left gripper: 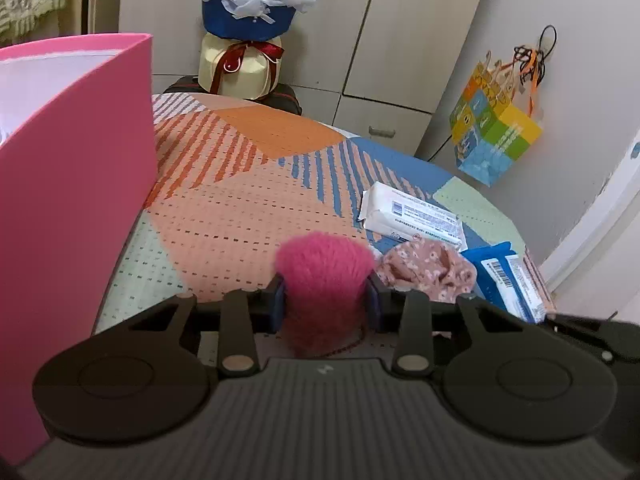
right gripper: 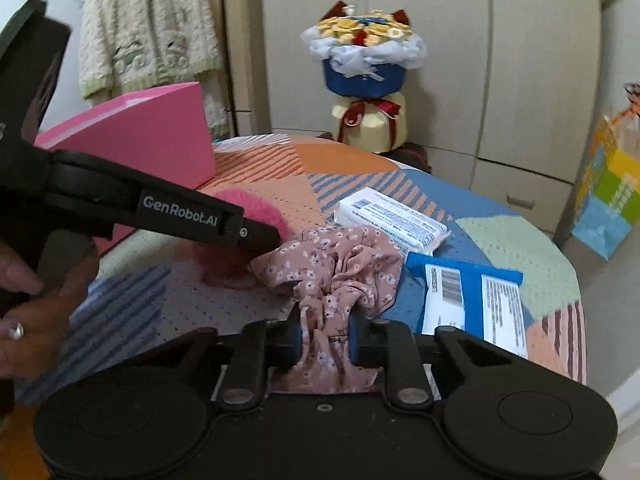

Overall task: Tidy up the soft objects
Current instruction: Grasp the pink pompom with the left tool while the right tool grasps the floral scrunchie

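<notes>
We are gripping on both sides here. Our left tool (left gripper: 325,300) is pinching the fluffy pink pompom (left gripper: 324,276) between its blue pads (left gripper: 278,300), the fur bulging out above and below them, right over the patterned bench (left gripper: 240,208). From the right wrist view we are seeing that same left tool (right gripper: 264,236) reaching in from the left with the pompom (right gripper: 256,208) at its tip, just beside the floral cloth.

Our right tool (right gripper: 325,340) is clamping the pink floral scrunchie (right gripper: 336,264), a bunched fold of it squeezed between the two fingers (right gripper: 290,340) while the rest is spilling forward onto the bench (right gripper: 520,248). In the left wrist view the scrunchie (left gripper: 428,268) is sitting just right of the pompom, nearly touching it.

We are looking at a white pack of tissues (left gripper: 412,216) lying flat beyond the scrunchie, and a blue packet (left gripper: 508,280) with a barcode label to the right of it; both are showing again in the right view, the tissues (right gripper: 392,220) behind the scrunchie and the blue packet (right gripper: 472,300) beside it on the right.

The open pink box (left gripper: 76,184) is standing tall at the left edge of the bench, close to our left tool. Past the far edge of the bench a wrapped bouquet (left gripper: 252,20) is standing upright in front of the cupboard doors (left gripper: 420,32), and a colourful gift bag (left gripper: 496,132) is hanging on the wall at right.
</notes>
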A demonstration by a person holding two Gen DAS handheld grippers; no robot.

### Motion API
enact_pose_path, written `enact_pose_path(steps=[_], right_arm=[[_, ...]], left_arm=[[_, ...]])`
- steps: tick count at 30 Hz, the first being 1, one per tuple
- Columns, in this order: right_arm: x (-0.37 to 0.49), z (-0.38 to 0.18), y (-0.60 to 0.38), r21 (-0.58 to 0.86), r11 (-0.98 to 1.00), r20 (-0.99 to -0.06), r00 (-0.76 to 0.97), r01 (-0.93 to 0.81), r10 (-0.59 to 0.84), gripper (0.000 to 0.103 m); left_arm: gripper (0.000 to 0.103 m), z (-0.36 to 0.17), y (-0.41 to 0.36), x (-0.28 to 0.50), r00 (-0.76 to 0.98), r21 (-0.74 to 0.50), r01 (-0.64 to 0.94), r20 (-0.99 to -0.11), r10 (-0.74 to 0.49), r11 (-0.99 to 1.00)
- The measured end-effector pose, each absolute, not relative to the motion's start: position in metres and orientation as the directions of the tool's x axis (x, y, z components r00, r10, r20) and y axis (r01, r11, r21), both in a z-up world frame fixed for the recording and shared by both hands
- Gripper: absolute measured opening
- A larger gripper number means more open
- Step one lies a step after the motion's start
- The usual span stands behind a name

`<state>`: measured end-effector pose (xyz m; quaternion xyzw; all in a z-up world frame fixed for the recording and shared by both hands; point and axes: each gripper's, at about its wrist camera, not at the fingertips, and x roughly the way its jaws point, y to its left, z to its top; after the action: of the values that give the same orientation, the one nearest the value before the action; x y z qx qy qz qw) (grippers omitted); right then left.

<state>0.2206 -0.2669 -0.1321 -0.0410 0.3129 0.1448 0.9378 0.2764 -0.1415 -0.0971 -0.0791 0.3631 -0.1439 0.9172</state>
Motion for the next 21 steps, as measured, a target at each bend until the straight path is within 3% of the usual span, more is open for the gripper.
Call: enact_pose_path(steps=[10, 21], right_arm=[[0.169, -0.135, -0.248, 0.012, 0.975, -0.561, 0.805, -0.223, 0.191, 0.021], [0.106, -0.127, -0.237, 0.009, 0.992, -0.552, 0.827, -0.123, 0.108, 0.021]], left_arm=[[0.037, -0.075, -0.126, 0.211, 0.732, -0.210, 0.262, -0.593, -0.336, 0.942], [0.037, -0.071, -0.093, 0.140, 0.693, -0.261, 0.317, -0.593, -0.410, 0.912]])
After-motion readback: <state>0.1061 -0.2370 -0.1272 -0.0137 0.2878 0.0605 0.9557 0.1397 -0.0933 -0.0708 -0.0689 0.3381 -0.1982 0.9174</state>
